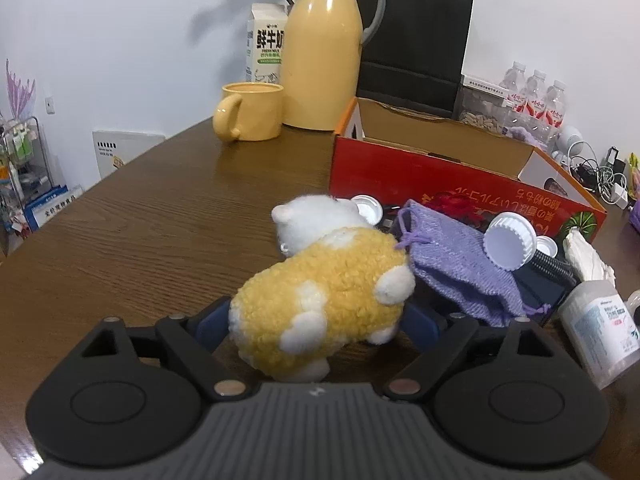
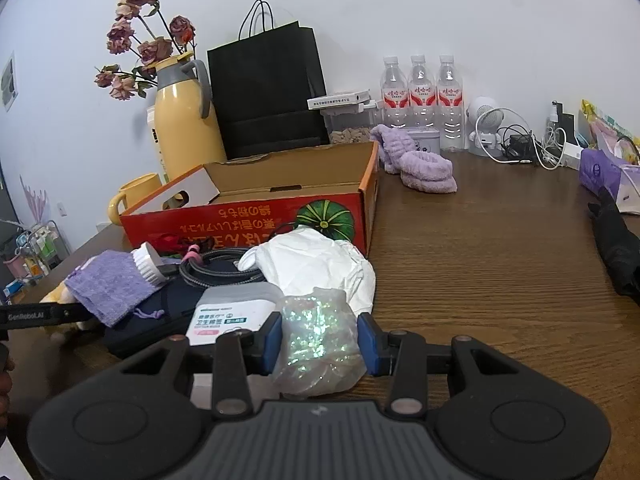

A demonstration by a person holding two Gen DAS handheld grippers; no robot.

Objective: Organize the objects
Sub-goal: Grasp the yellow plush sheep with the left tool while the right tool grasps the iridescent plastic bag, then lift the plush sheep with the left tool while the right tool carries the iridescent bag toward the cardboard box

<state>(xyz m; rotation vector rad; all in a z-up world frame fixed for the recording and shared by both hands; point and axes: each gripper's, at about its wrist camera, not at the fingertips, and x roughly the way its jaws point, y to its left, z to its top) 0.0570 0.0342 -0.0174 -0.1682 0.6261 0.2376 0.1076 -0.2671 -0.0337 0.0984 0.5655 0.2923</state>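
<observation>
My left gripper [image 1: 316, 320] is shut on a yellow and white plush toy [image 1: 320, 292], holding it by its body just above the brown table [image 1: 160, 220]. My right gripper [image 2: 320, 340] is shut on a clear bag of glittery flakes [image 2: 316, 340], its blue pads [image 2: 272, 340] pressing both sides. A red cardboard box [image 1: 440, 176] with an open top stands behind the pile; it also shows in the right wrist view [image 2: 260, 208]. A purple knitted pouch [image 1: 460, 268] lies beside the plush toy.
The pile holds white caps [image 1: 510, 244], a cotton swab tub [image 2: 232, 312], a dark case [image 2: 160, 320], a cable [image 2: 216, 268] and a white crumpled bag [image 2: 316, 260]. A yellow mug [image 1: 248, 112], yellow thermos [image 1: 320, 56], black paper bag [image 2: 264, 88], water bottles [image 2: 418, 96] and purple slippers [image 2: 424, 168] stand behind.
</observation>
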